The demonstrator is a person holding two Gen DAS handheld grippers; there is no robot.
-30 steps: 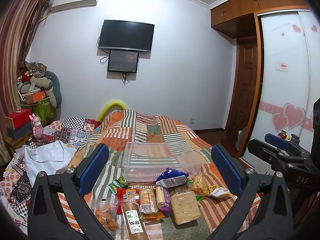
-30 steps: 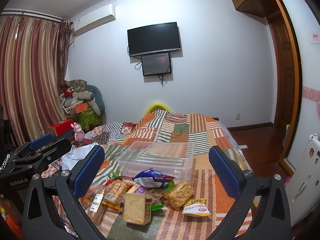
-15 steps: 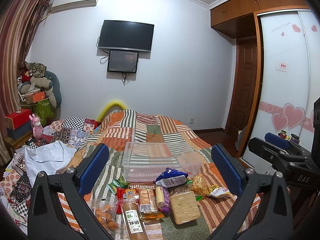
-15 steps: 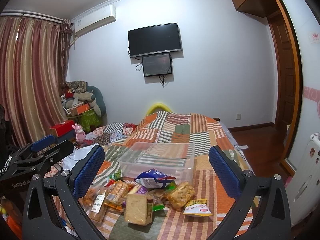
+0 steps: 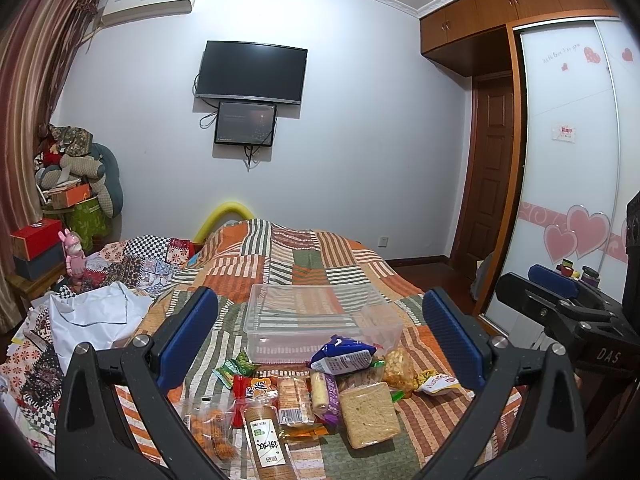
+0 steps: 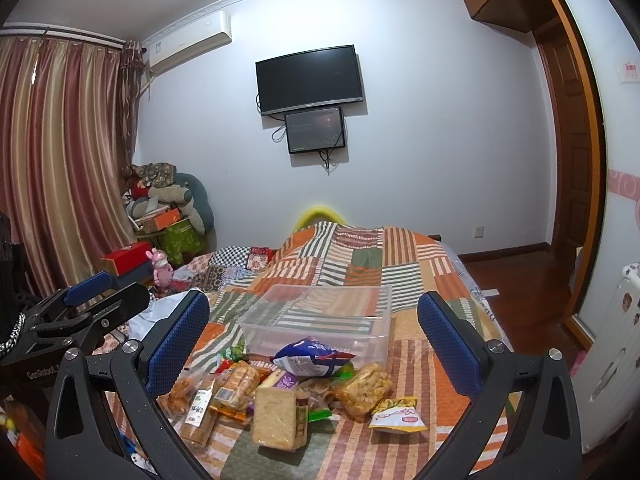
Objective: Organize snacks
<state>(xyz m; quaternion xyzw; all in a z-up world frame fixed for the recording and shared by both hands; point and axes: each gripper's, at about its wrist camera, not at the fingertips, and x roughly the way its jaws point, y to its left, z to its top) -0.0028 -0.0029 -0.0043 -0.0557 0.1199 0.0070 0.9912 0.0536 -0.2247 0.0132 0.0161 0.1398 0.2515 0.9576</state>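
Observation:
A pile of snack packets lies on the striped patchwork bed: a blue bag [image 5: 341, 356] [image 6: 310, 354], a wrapped slice of bread [image 5: 368, 408] [image 6: 276, 416], a brown biscuit tube [image 5: 264, 432], an orange-snack bag [image 6: 364, 390] and a small yellow-white packet [image 6: 398, 414]. An empty clear plastic bin [image 5: 320, 320] [image 6: 320, 316] stands just behind the pile. My left gripper [image 5: 320, 336] is open above the near snacks. My right gripper [image 6: 314, 334] is open, also short of the pile. Each gripper shows at the other view's edge.
The bed [image 5: 304, 256] runs toward the far wall with the TV [image 5: 254, 70]. White cloth and patterned fabrics [image 5: 96, 316] lie at the left. Boxes and cushions [image 6: 164, 208] stack by the curtain. A wardrobe and door [image 5: 492, 176] stand on the right.
The right wrist view has shifted slightly, with the scene sliding a little right and down. The left view is almost unchanged. Both grippers stay open.

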